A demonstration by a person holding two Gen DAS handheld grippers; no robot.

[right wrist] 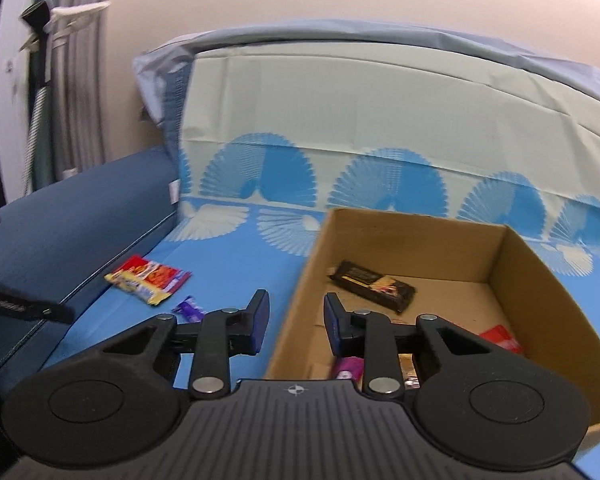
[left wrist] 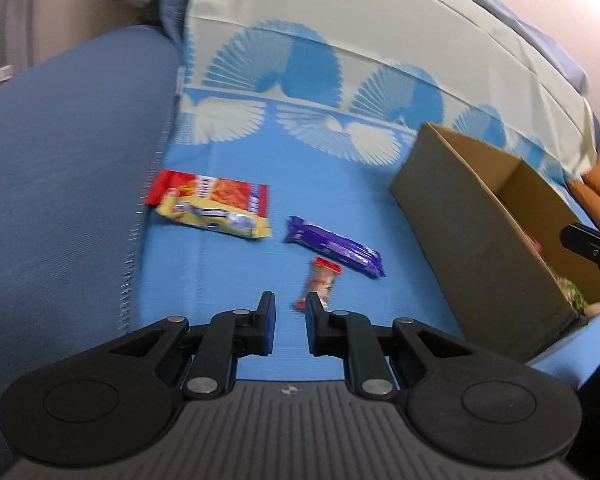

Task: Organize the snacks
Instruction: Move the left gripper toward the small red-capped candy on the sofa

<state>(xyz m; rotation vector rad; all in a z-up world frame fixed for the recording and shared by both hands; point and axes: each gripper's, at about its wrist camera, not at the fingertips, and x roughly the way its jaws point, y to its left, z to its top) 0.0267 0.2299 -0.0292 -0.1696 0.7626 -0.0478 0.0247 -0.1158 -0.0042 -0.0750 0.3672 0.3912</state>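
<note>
Big blue cloth (left wrist: 227, 280) with white fans, spread flat. On its right side, open brown box (right wrist: 540, 280), with a black bar (right wrist: 372, 286), a red pack (right wrist: 500, 340) and a pink pack (right wrist: 348, 368) inside. Right gripper (right wrist: 295, 300) over the box's near corner, fingers apart, holding nothing. Left gripper (left wrist: 289, 300) low over the cloth, fingers pinched close, empty. Out on the cloth: red packet (left wrist: 219, 190) under a yellow packet (left wrist: 215, 218), purple bar (left wrist: 334, 250), and a little red-topped snack (left wrist: 324, 280) just past the left fingertips.
</note>
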